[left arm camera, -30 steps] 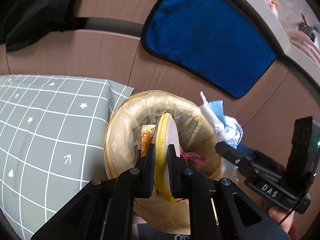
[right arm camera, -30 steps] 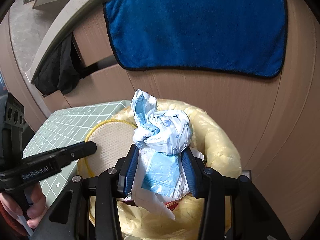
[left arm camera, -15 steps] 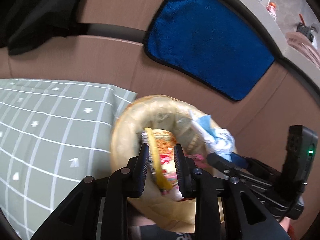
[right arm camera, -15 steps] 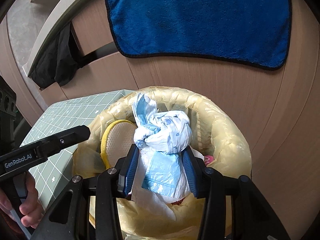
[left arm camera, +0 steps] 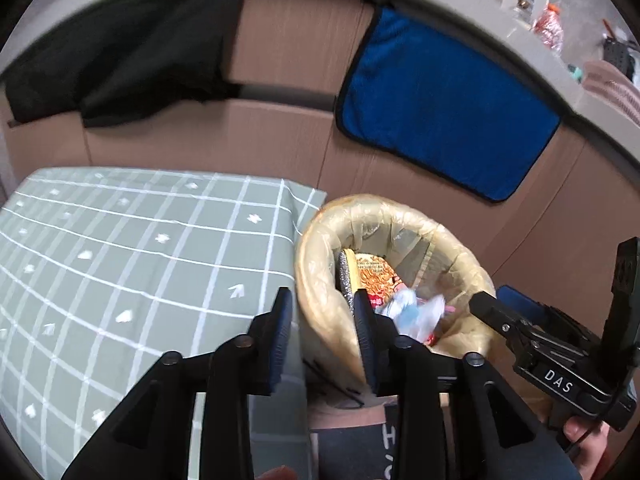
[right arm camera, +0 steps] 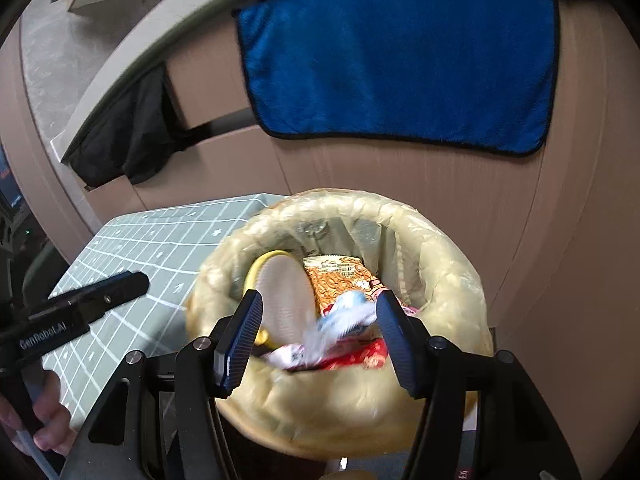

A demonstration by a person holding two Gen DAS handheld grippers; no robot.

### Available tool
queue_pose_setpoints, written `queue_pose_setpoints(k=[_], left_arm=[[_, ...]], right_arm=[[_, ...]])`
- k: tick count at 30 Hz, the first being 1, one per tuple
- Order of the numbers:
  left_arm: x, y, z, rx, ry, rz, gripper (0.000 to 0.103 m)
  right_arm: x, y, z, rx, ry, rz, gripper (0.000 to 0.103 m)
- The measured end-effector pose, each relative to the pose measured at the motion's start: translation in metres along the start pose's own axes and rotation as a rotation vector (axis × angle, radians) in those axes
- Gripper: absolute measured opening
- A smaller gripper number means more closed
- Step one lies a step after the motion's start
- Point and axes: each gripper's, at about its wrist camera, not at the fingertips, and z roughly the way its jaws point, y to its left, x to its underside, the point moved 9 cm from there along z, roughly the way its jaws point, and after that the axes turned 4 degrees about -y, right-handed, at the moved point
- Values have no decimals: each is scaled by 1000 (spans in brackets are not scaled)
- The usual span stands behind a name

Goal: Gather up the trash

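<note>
Over the lined bin (right arm camera: 440,240), both grippers' (right arm camera: 318,332) (left arm camera: 322,332) jaws are opening, empty.

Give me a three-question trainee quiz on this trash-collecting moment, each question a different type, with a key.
1. True or false: the crumpled blue-and-white wrapper is clamped between the pads of the right hand-held gripper.
2. Multiple choice: what lines the bin? A) a yellowish plastic bag B) a black bag C) newspaper
3. Fill in: the round yellow-rimmed scrubber leans inside the bin beside an orange noodle ______.

Key: 1. False; the jaws are opening and the wrapper is loose over the bin. The left hand-held gripper is opening too, with nothing between its jaws. 2. A. 3. packet.
</note>
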Motion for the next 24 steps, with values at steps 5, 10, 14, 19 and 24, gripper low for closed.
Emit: queue_pose_setpoints(k=[5,10,14,19,24], left_arm=[[9,10,-79,-71,-102,51,36],[32,21,-161,-124,-174,61,37],[58,28,-214,-150,-181,83,37],[85,46,-268,-281,-266,102,37],[102,68,-291,-324,-288,47,37]], right_arm=[[5,35,-60,-47,-60,-29,57],[27,87,-126,-91,-102,-107,57],[50,126,-164,-98,-127,-173,58],[74,161,-204,-98,-189,-217,60],[91,194,-228,-102,-237,-258,61]])
